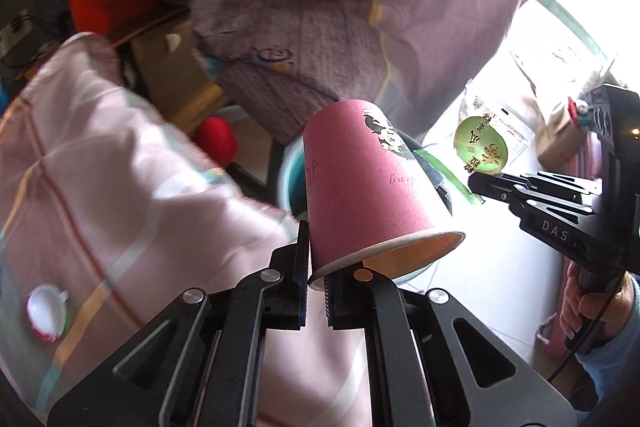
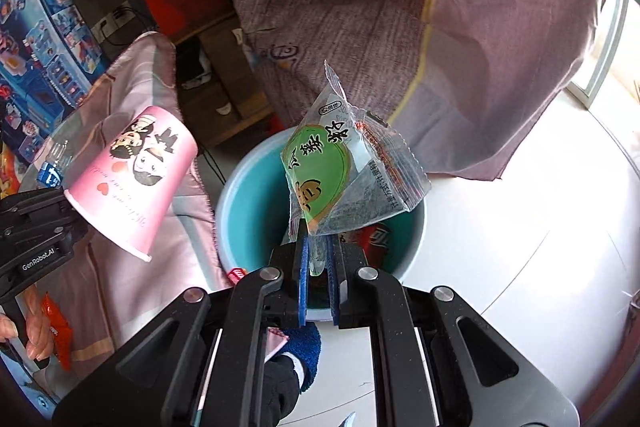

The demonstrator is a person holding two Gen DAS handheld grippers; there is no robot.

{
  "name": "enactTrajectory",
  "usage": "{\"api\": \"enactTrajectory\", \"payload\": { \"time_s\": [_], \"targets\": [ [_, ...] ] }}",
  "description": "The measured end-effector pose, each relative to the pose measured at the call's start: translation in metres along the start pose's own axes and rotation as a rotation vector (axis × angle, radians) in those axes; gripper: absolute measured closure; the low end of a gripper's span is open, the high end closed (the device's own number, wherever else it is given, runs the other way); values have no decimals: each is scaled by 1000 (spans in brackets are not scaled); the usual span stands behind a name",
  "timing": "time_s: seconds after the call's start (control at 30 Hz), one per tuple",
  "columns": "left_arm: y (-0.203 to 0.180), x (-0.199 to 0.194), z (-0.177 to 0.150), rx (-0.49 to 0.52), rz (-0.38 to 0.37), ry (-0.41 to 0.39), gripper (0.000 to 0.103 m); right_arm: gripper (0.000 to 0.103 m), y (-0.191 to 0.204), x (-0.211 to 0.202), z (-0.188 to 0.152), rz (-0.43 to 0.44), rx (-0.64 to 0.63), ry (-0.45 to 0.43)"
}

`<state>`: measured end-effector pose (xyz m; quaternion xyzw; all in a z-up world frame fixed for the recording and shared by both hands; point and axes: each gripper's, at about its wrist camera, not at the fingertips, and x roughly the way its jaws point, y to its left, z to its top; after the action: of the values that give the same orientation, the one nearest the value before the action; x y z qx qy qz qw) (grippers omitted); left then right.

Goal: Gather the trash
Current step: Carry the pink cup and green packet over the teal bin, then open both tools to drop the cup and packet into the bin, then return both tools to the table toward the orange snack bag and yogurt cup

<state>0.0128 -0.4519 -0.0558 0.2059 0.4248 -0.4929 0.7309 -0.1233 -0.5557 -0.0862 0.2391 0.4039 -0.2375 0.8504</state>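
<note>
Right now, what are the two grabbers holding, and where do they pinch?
The left gripper pinches the pink paper cup by its rim. The right gripper pinches the clear plastic snack wrapper with a green label by its bottom edge.

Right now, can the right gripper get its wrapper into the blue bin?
Probably yes. The right gripper holds the wrapper right above the open blue bin, with nothing between them.

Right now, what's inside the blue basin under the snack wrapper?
In the blue basin, a red packet lies at the bottom, partly hidden by the snack wrapper held in the right gripper. Whatever else lies behind the wrapper and jaws cannot be seen.
</note>
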Motion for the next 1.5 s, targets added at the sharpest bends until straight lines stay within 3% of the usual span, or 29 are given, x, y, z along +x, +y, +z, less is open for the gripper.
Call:
{"api": "enactTrajectory", "payload": {
  "time_s": [0.23, 0.33, 0.4, 0.6, 0.73, 0.8, 0.83, 0.9, 0.97, 1.07, 1.5],
  "targets": [
    [-7, 40, 13, 2, -33, 67, 93, 95, -12, 9, 3, -29, 20, 22],
    [-3, 52, 15, -14, -41, 91, 78, 95, -13, 14, 4, -34, 21, 31],
    [-1, 53, 14, -16, -34, 84, 60, 95, -12, 17, 4, -33, 23, 36],
    [8, 42, 12, -28, -11, 56, 35, 94, -8, 27, 7, -22, 19, 50],
    [14, 31, 10, -38, 2, 35, 25, 84, -1, 32, 9, -15, 12, 67],
    [16, 27, 9, -39, 9, 24, 19, 67, 1, 33, 9, -16, 13, 69],
    [17, 25, 9, -40, 14, 18, 18, 54, 2, 32, 9, -17, 12, 64],
    [18, 21, 8, -43, 17, 11, 16, 47, 5, 29, 8, -21, 7, 57],
    [20, 18, 6, -46, 20, 6, 15, 35, 7, 28, 8, -24, 4, 61],
    [22, 12, 4, -50, 25, 5, 13, 27, 10, 22, 7, -32, 1, 62],
    [28, -33, -17, -76, 59, -49, 9, 26, 38, -12, 3, -36, -42, 35]
  ]
}}
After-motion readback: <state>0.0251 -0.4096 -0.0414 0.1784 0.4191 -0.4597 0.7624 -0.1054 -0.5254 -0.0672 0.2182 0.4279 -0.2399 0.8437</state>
